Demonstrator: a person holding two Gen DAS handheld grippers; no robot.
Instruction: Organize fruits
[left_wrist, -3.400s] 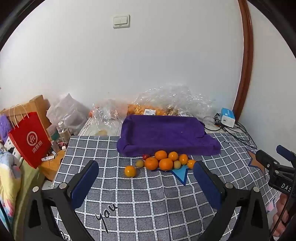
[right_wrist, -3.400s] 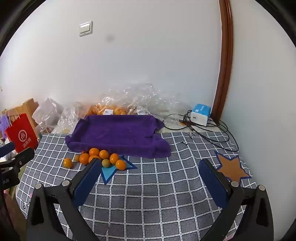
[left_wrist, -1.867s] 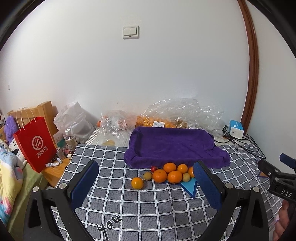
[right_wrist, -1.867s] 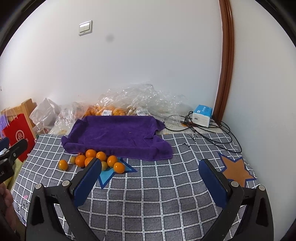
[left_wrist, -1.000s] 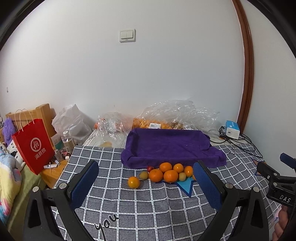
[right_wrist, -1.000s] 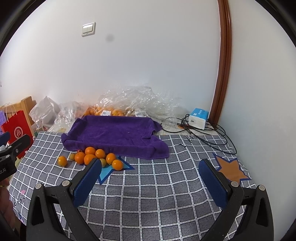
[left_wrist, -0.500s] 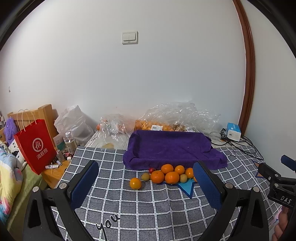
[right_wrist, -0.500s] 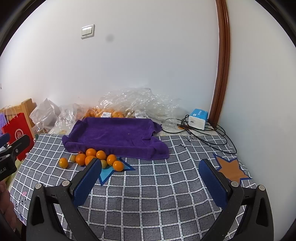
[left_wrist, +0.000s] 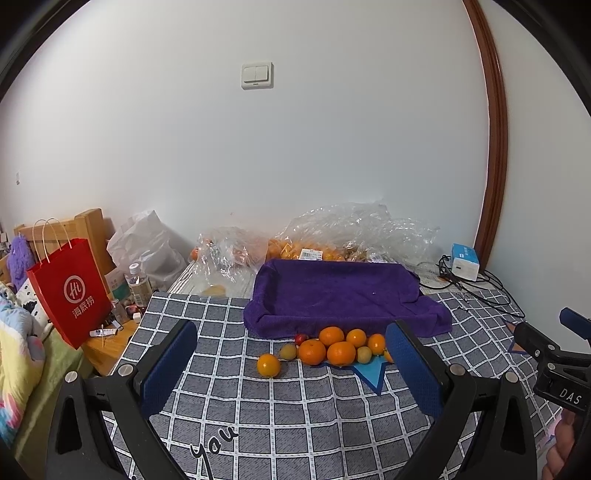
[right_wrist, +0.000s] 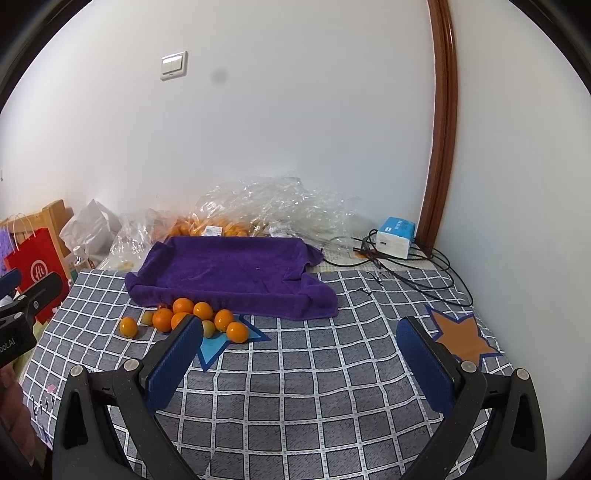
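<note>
two grippers hang above the checked bedspread (left_wrist: 295, 413), both with their blue-padded fingers spread wide and nothing between them. the left gripper (left_wrist: 291, 365) faces the fruit head on; the right gripper (right_wrist: 303, 358) sits further to the right, over bare grey-and-white squares, with an orange star patch (right_wrist: 460, 332) just past its right finger.

the fruit lies in a loose cluster of oranges (left_wrist: 332, 345) on the bedspread, pressed up against the front edge of a purple towel (left_wrist: 340, 291) that is draped so it forms a shallow tray. a couple of small yellow-green fruits (left_wrist: 288, 351) sit among the oranges, and something small and red (left_wrist: 301, 338) peeks out at the towel's edge. one lone orange (left_wrist: 268, 365) rests slightly apart to the left of the group. part of the cluster sits on a blue star patch (left_wrist: 373, 371). the towel's hollow holds no fruit.

behind the towel, against the white wall, crumpled clear plastic bags (left_wrist: 354, 232) hold more orange fruit. a white and blue box (right_wrist: 395, 230) with black cables (right_wrist: 424, 269) sits in the right corner by a brown door frame (right_wrist: 441, 122). off the bed to the left stands a red paper bag (left_wrist: 70, 291), beside a small bottle (left_wrist: 138, 286). a light switch (left_wrist: 257, 75) is high on the wall.
</note>
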